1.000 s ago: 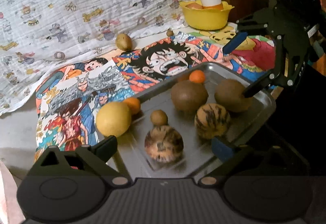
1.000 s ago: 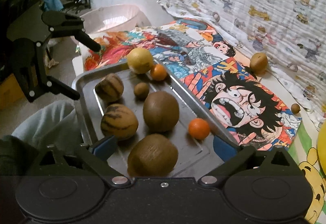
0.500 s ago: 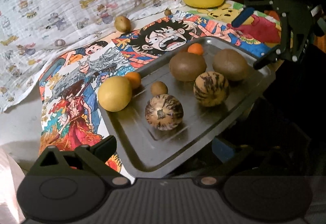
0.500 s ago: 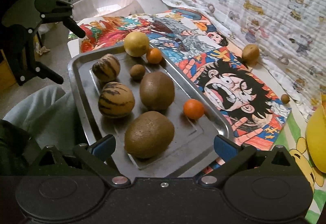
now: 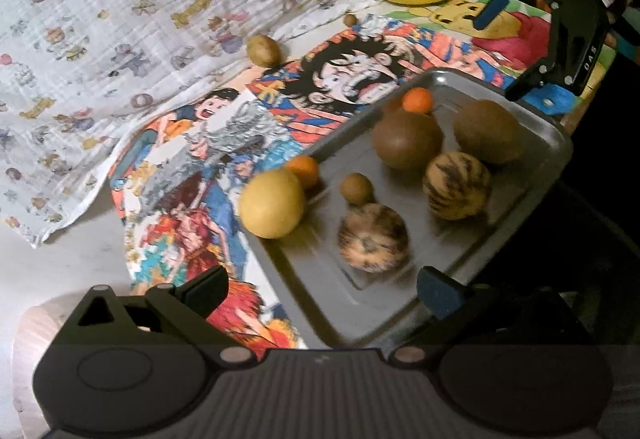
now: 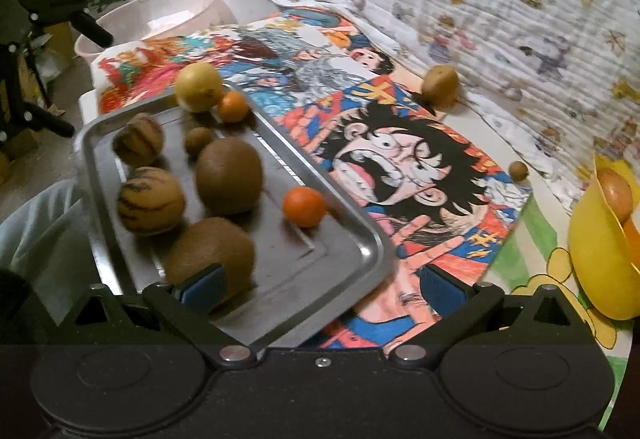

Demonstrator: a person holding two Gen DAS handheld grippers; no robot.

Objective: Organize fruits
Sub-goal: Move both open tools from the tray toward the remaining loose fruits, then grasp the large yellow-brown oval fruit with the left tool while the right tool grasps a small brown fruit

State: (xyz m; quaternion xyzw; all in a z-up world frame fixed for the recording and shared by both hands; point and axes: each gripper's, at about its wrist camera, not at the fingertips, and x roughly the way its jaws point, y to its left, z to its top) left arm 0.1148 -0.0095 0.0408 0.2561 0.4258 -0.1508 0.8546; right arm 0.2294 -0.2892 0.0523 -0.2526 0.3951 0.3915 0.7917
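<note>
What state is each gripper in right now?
Left gripper: open, holding nothing.
Right gripper: open, holding nothing.

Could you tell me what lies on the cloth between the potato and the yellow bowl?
In the right wrist view, one small brown fruit lies between the potato and the yellow bowl; otherwise only cloth.

Both grippers, left gripper (image 5: 322, 285) and right gripper (image 6: 318, 285), are black plastic with blue pads (image 6: 202, 289), silver screws (image 6: 235, 352); white "DAS" lettering.
</note>
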